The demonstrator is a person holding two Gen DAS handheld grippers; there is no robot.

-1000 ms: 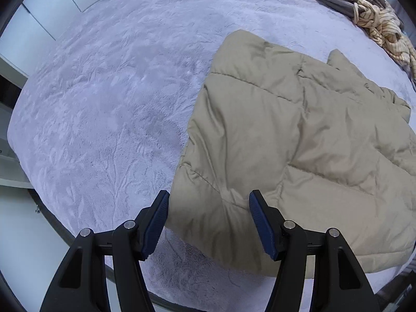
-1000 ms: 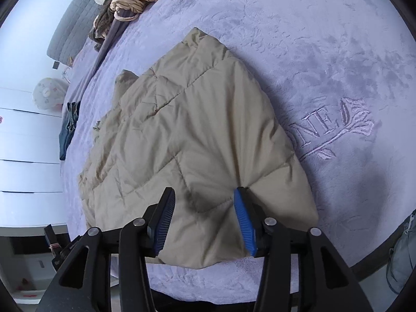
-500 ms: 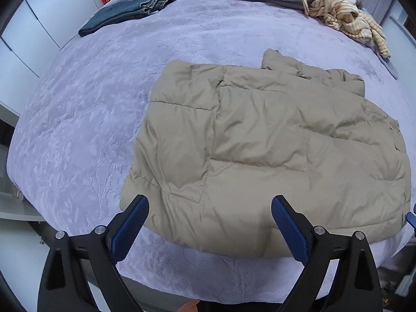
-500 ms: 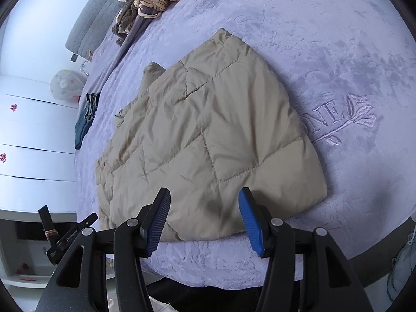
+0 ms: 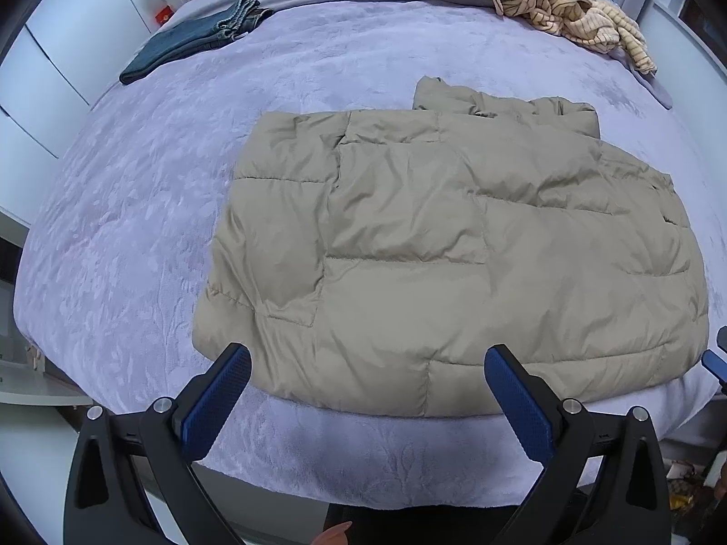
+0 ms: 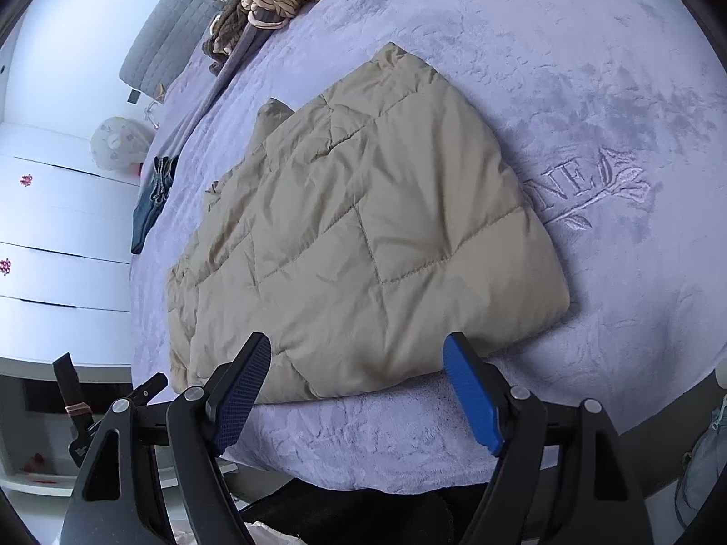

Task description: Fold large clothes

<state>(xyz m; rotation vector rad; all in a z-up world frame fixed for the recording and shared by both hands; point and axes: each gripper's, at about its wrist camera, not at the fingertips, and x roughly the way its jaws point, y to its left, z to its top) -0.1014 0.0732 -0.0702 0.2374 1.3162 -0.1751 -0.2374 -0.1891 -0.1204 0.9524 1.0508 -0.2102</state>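
A beige quilted puffer jacket [image 5: 454, 254] lies folded flat on the lilac bed cover [image 5: 136, 227], near the bed's front edge. It also shows in the right wrist view [image 6: 363, 245]. My left gripper [image 5: 368, 359] is open and empty, held just in front of the jacket's near hem. My right gripper [image 6: 356, 349] is open and empty, at the jacket's near right corner. Neither gripper touches the jacket.
Folded blue jeans [image 5: 195, 41] lie at the far left of the bed. A heap of striped and brown clothes [image 5: 568, 4] lies at the far right by the grey headboard [image 6: 159, 36]. White cupboards [image 6: 59, 236] stand to the left. The bed's front edge [image 5: 363, 486] is just below the grippers.
Both grippers have pulled back from the jacket toward the bed's front edge and opened wider. The jacket now lies free, more of it in view.
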